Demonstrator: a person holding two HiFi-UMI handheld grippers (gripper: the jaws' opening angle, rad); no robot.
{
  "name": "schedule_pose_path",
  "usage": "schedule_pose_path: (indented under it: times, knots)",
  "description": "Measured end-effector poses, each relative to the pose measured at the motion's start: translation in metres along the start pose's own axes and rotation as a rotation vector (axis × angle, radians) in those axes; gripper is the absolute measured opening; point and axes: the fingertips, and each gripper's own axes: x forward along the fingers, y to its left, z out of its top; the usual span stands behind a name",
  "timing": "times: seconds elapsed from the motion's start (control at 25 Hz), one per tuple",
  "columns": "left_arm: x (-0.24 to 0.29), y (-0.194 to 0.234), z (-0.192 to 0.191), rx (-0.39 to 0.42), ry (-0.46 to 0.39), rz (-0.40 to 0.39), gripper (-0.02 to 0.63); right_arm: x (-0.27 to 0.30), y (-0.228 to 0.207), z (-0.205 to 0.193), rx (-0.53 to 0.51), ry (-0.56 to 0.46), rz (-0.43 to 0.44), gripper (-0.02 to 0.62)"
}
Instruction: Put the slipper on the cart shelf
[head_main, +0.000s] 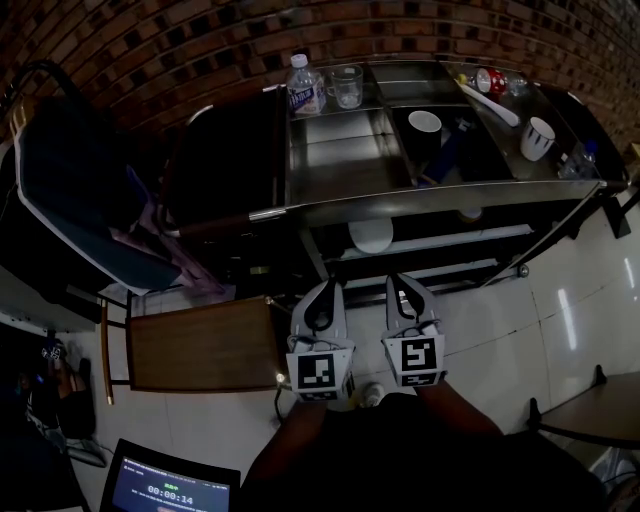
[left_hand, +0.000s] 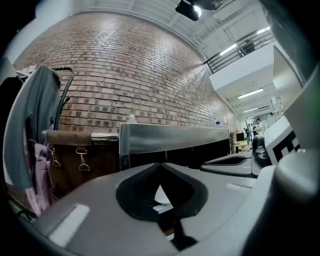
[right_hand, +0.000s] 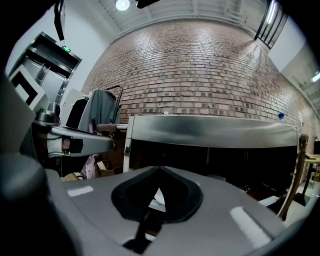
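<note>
A steel cart (head_main: 350, 205) stands in front of me against a brick wall. On its lower shelf (head_main: 440, 242) lies a pale rounded thing (head_main: 371, 236), possibly the slipper; too dark to be sure. My left gripper (head_main: 329, 287) and right gripper (head_main: 399, 281) hang side by side just short of the cart's front, pointing at that shelf. Both are shut with nothing between the fingers. In the left gripper view the gripper's (left_hand: 160, 165) tips meet, with a white patch (left_hand: 161, 195) behind them. The right gripper view shows that gripper (right_hand: 160, 168) the same way, facing the cart's top rail (right_hand: 210, 131).
The cart top holds a water bottle (head_main: 303, 86), a glass (head_main: 347, 86), two white mugs (head_main: 425, 122) (head_main: 537, 138) and small items. A wooden stool (head_main: 200, 345) stands at my left, with a chair draped in clothes (head_main: 90, 200) behind it. A laptop (head_main: 170, 488) sits low left, and a table edge (head_main: 590, 410) shows low right.
</note>
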Motion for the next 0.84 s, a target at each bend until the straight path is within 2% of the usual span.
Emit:
schedule_pose_path:
  times: [0.32,0.84]
  knots:
    - [-0.004,-0.004,0.011,-0.020,0.008,-0.001,0.017,-0.009,-0.001,0.013,-0.006,0.001,-0.002,0.002]
    - [-0.005,-0.013,0.006,-0.015,0.016,-0.004,0.017,-0.018,-0.003,0.015,-0.025,-0.014,0.011,0.002]
